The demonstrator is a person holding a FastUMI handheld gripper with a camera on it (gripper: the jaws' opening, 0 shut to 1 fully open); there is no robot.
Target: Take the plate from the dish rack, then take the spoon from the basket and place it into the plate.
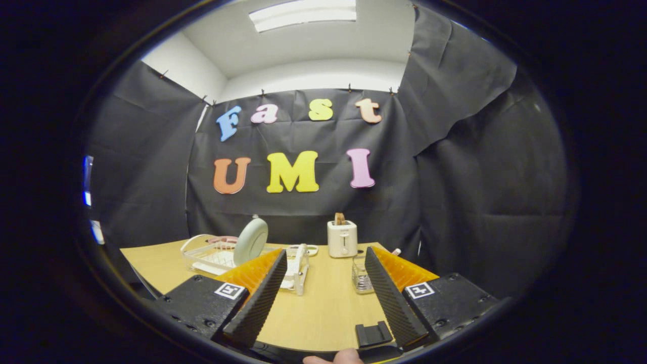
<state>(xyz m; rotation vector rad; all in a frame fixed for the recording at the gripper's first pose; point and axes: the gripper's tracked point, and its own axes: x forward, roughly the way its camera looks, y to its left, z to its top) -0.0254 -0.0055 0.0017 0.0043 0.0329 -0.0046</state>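
Observation:
A pale round plate (251, 240) stands on edge in a white dish rack (212, 258) on the wooden table, beyond my left finger. A small clear wire basket (361, 278) sits just inside my right finger; a pink-tipped handle (396, 251) pokes up past that finger, and I cannot tell if it is the spoon. My gripper (323, 263) is open above the table's near side, with nothing between its fingers, well short of the rack and the basket.
A white toaster (342, 238) with a slice of bread stands at the back of the table (323, 303). A small white dish (303, 249) lies behind the rack. A dark block (373, 334) rests near the front edge. Black cloth walls close in behind and at both sides.

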